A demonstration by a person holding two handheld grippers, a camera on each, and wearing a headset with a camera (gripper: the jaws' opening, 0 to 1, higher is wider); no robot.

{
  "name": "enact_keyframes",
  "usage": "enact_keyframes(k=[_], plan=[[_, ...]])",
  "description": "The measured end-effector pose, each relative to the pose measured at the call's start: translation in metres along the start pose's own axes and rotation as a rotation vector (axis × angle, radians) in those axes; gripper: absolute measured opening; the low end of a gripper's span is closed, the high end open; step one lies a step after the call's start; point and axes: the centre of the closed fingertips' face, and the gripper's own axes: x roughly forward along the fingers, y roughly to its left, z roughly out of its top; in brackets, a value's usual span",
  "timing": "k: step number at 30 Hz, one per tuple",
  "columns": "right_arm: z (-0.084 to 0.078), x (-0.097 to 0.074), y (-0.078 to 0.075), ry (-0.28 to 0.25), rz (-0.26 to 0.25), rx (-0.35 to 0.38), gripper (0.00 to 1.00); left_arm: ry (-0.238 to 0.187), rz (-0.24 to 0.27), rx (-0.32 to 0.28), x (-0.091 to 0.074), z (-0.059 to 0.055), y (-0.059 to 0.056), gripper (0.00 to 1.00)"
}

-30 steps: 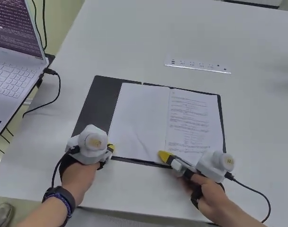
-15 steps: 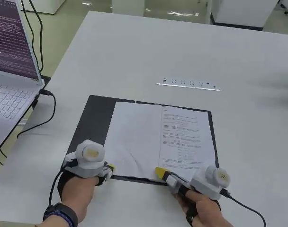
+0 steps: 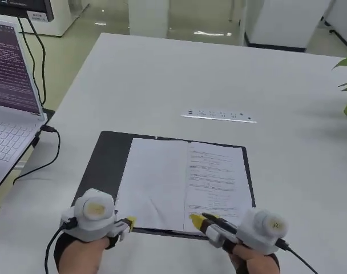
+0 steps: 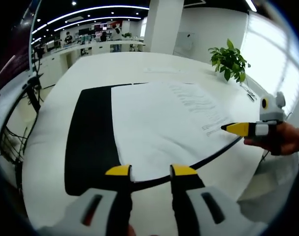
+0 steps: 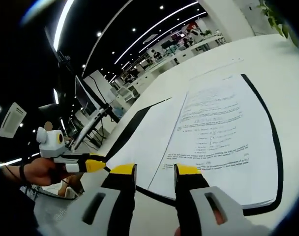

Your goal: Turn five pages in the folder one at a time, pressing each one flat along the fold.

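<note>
Toward the bench's [image 3: 162, 68] six o'clock, the folder [image 3: 105, 160] lay open flat. Left gripper [image 4: 150, 171] at its seven and right gripper [image 5: 154, 169] at its six had not shifted; fingers spread, seemingly empty; next page unturned.

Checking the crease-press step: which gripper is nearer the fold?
Right. The right gripper is at the near end of the fold, by the front edge of the folder. The left gripper is at the blank page front edge, well left of the fold.

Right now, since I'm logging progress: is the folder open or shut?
Open. The folder lies spread flat on the table, with a blank page on the left and a printed page on the right.
</note>
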Motion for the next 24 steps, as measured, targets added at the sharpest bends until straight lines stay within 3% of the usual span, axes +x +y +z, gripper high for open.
enact_keyframes(k=[7,14,24], plan=[[0.017,-0.025,-0.020,-0.042,-0.067,-0.041,0.38,-0.073,-0.019,0.048,-0.015,0.028,-0.006,0.37],[0.029,-0.044,-0.024,-0.064,-0.079,-0.079,0.43,-0.083,-0.024,0.086,-0.023,0.034,-0.006,0.42],[0.050,-0.091,-0.038,-0.134,-0.122,-0.118,0.50,-0.128,-0.008,0.128,-0.045,0.052,-0.008,0.49]])
